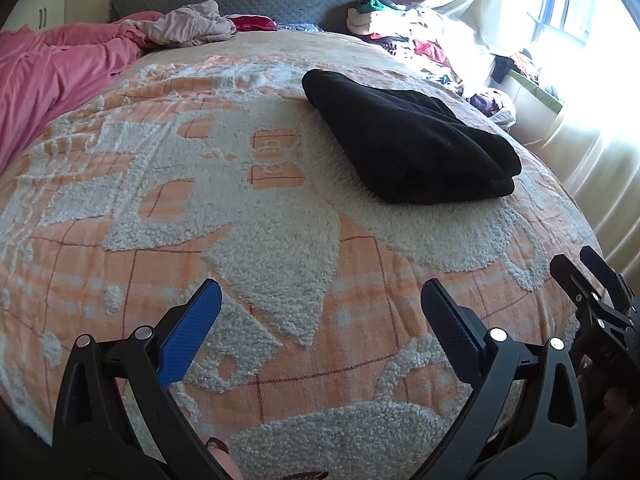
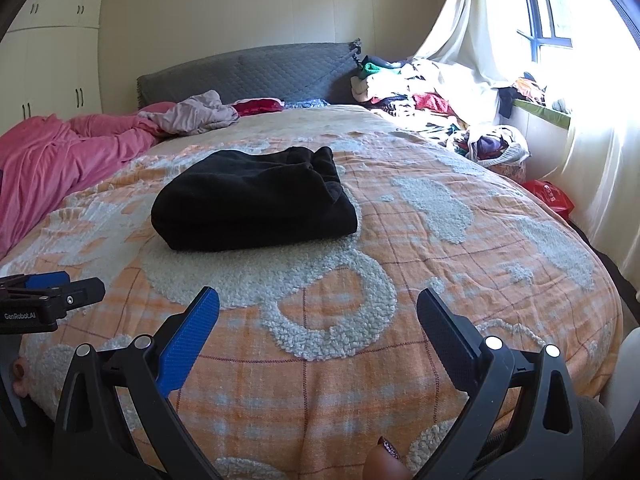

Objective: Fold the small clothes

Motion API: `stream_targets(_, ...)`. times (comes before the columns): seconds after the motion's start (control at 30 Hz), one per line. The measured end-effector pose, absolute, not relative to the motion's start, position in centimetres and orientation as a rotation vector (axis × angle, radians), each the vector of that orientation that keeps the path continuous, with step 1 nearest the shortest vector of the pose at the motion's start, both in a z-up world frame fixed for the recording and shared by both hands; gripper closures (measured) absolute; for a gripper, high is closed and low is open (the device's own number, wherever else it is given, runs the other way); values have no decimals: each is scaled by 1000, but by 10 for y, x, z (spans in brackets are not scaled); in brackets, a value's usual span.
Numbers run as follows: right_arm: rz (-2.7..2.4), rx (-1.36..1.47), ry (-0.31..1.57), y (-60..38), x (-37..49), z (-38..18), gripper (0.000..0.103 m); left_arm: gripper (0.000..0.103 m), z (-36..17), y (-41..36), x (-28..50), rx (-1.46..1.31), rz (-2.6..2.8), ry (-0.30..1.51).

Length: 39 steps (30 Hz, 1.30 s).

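Note:
A black garment (image 1: 408, 136) lies folded into a thick rectangle on the orange and white bedspread (image 1: 240, 216). It also shows in the right wrist view (image 2: 256, 200), ahead and a little left. My left gripper (image 1: 320, 304) is open and empty, held over the near part of the bed, well short of the garment. My right gripper (image 2: 318, 312) is open and empty, also over the near part of the bed. The right gripper shows at the right edge of the left wrist view (image 1: 592, 280). The left gripper shows at the left edge of the right wrist view (image 2: 60, 292).
A pink blanket (image 2: 60, 156) and a pale crumpled cloth (image 2: 200, 114) lie at the far left of the bed. A pile of mixed clothes (image 2: 420, 92) sits at the far right by the curtain and window. A red bag (image 2: 548, 196) lies on the floor.

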State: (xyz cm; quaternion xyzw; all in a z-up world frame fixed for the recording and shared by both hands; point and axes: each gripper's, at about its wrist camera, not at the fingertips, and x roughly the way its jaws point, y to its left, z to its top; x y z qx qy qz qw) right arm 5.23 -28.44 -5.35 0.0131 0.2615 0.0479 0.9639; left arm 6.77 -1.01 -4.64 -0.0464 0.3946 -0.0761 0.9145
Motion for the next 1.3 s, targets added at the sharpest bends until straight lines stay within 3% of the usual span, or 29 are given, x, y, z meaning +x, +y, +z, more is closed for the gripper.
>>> stream_targets(1.3,72,29,544,-285,55,-57,5,9,-45,-9,65,-62,-109,816)
